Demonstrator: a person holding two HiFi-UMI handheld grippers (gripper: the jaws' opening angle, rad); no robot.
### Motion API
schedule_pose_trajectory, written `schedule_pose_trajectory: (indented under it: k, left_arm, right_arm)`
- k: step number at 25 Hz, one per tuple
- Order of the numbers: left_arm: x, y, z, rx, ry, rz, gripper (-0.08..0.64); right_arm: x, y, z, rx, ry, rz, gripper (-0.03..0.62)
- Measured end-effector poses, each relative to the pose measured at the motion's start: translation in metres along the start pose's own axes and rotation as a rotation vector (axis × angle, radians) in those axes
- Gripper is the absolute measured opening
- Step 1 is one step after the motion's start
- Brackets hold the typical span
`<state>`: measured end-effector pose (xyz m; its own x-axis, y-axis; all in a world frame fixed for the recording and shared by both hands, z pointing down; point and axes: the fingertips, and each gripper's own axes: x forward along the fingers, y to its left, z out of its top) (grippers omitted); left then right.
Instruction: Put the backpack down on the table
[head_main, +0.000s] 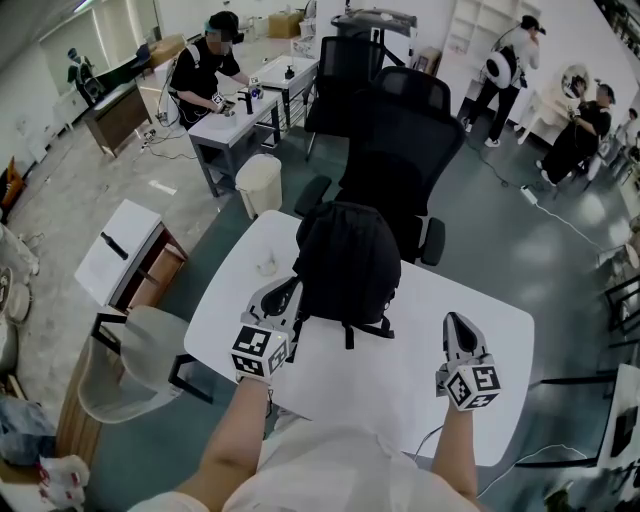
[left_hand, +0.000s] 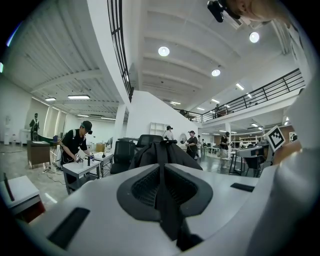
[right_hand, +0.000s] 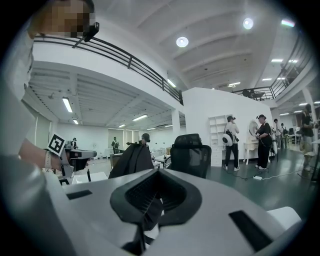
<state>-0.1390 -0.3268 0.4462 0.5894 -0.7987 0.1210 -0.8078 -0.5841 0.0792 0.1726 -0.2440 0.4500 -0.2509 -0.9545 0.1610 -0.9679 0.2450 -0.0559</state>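
Standing upright at the far edge of the table, one backpack, seemingly set down. Left gripper pinches its strap, probably to steady it against toppling. Right gripper pressed together, empty, idle well apart since one hold suffices. Count: one backpack, one table, two grippers

Rounded black cloth backpack looks matt, softly woven; white rectangular table is smooth, slightly glossy; far black office chair shows mesh fabric.
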Motion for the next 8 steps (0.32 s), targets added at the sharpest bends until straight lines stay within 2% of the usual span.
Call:
schedule_pose_trajectory:
  k: [8]
  left_arm:
    - [0.0012,0.0013,0.0009,-0.006,-0.007,-0.004,0.046]
  right_arm:
    - [0.0006,0.0039,0.0023,-0.01,-0.002,0.009,0.017]
